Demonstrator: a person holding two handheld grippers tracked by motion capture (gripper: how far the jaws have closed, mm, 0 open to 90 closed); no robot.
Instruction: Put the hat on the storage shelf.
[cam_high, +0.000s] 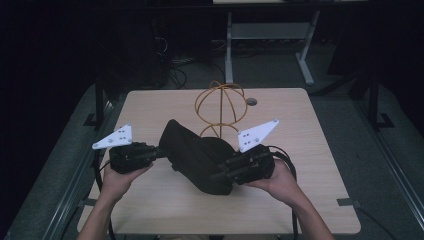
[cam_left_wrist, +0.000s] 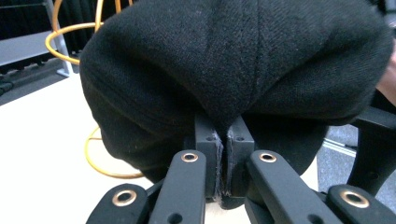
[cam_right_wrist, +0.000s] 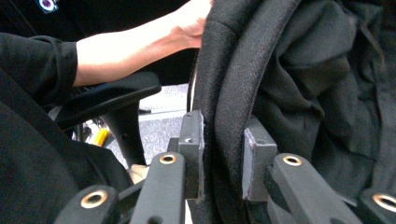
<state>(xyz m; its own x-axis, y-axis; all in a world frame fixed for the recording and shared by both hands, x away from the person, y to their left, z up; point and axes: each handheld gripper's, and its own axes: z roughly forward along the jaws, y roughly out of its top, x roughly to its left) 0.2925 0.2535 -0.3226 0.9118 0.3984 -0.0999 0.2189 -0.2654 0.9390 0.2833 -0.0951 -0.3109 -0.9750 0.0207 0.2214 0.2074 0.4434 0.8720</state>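
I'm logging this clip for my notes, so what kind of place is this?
Probably a lab or workshop recording bay: a light wooden table with dark surroundings, loose cables on the floor behind, and the metal frame of another workbench. Both grippers hold a black cap.

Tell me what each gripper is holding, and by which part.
Both hold the black hat. The left gripper pinches a fold of its fabric; the right gripper clamps its thick rim.
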